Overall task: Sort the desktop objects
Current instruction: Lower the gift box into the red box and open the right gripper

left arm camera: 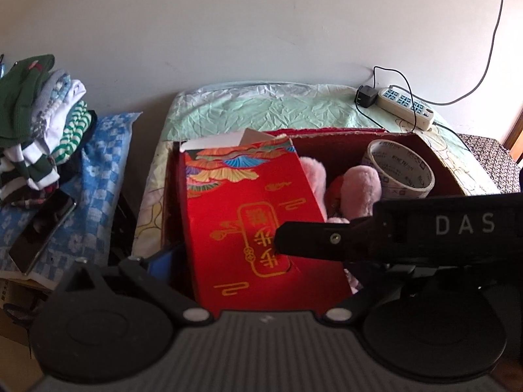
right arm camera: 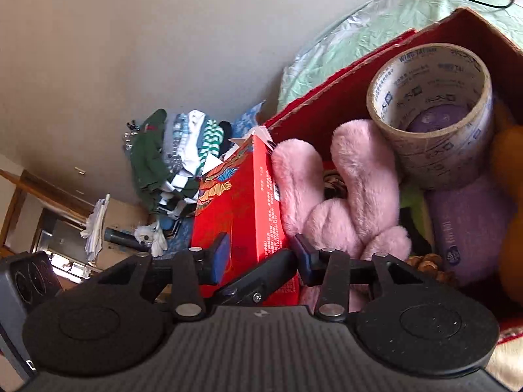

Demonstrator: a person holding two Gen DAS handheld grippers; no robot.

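A red tissue box with gold print stands tilted inside a red-lined cardboard box. Both grippers grip it. My left gripper has its blue pads on the box's two sides; the right pad is hidden behind the other gripper's black arm. My right gripper is shut on the tissue box's near edge, blue pads on either face. A pink plush toy, a tape roll and a purple item lie in the cardboard box beside it.
The box sits on a table with a green cloth. A power strip with a charger lies at the back right. Folded clothes and a phone rest on a blue checkered surface on the left. A wall stands behind.
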